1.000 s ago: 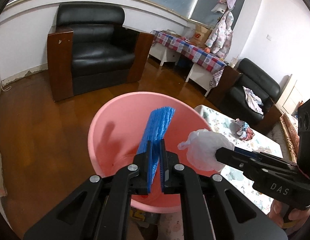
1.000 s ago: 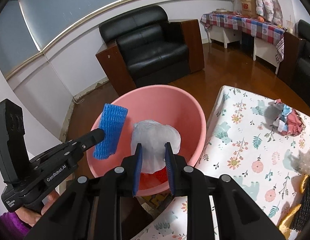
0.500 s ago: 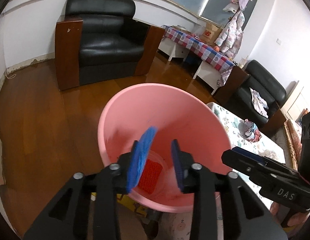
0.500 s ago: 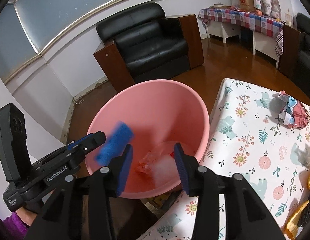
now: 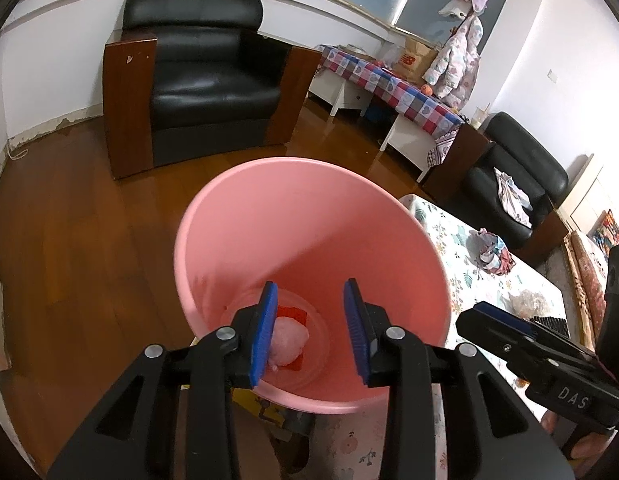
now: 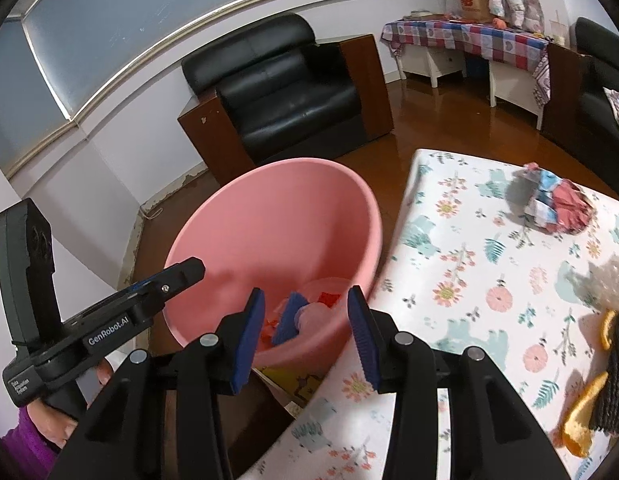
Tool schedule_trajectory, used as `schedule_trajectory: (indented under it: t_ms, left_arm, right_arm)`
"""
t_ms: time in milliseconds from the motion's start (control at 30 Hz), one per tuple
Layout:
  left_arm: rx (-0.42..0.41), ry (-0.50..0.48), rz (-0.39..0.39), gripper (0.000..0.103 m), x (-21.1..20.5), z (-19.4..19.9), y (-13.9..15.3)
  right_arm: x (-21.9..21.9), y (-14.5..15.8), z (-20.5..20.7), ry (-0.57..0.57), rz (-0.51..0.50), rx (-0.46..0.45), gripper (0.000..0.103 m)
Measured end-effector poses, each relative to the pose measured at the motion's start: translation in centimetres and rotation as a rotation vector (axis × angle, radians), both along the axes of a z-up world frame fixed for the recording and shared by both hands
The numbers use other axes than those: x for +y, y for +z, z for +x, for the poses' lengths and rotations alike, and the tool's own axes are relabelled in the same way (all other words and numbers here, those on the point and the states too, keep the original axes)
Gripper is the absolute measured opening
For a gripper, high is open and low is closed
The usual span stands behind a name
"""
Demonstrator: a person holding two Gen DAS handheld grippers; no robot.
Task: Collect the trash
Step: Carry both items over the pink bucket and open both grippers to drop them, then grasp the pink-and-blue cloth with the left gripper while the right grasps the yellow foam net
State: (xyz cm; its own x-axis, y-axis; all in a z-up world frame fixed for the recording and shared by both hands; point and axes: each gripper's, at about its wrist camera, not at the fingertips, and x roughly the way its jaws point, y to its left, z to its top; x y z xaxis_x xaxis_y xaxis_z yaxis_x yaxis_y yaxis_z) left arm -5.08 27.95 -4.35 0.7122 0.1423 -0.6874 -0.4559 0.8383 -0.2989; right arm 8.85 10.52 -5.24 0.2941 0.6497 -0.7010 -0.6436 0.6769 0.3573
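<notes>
A pink bucket (image 5: 269,216) (image 6: 269,216) stands beside the floral table. At its bottom lie a white plastic wad (image 5: 289,340), a blue foam net (image 6: 289,316) and red scraps (image 5: 292,313). My left gripper (image 5: 311,330) is open and empty above the bucket's mouth; it also shows in the right wrist view (image 6: 177,276). My right gripper (image 6: 305,336) is open and empty over the bucket's near rim; it also shows in the left wrist view (image 5: 481,316).
The floral table (image 6: 469,264) carries a crumpled colourful wrapper (image 6: 557,208), a clear plastic wad (image 6: 605,284), orange peel (image 6: 581,420) and a dark knitted piece (image 6: 617,368). A black armchair (image 5: 205,80) and a checked side table (image 5: 389,80) stand beyond on the wood floor.
Both grippers opened. The blue foam net fell from the left and the white plastic wad from the right into the bucket. Both grippers tilted down over it.
</notes>
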Motion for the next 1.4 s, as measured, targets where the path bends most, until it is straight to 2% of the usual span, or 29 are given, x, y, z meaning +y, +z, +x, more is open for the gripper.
schedule_trajectory:
  t_ms: [300, 500, 767, 1167, 1400]
  left_arm:
    - [0.004, -0.053, 0.039, 0.034, -2.2, 0.4, 0.4]
    - [-0.008, -0.093, 0.063, 0.034, -4.0, 0.9, 1.0]
    - [0.002, -0.156, 0.072, 0.034, -6.1, 2.5, 1.2]
    - [-0.006, -0.377, 0.132, 0.034, -13.0, 10.0, 1.9]
    - [0.009, -0.47, 0.133, 0.034, -15.8, 16.7, 1.4]
  right_arm:
    - [-4.1, -0.3, 0.1, -0.069, 0.023, 0.025, 0.042]
    - [-6.7, -0.3, 0.4, -0.117, 0.029, 0.009, 0.042]
    - [-13.4, 0.8, 0.7, -0.251, 0.016, -0.04, 0.042]
    - [-25.2, 2.6, -0.3, -0.497, -0.031, -0.174, 0.042]
    - [-29.8, 1.1, 0.3, -0.587, -0.042, -0.13, 0.042]
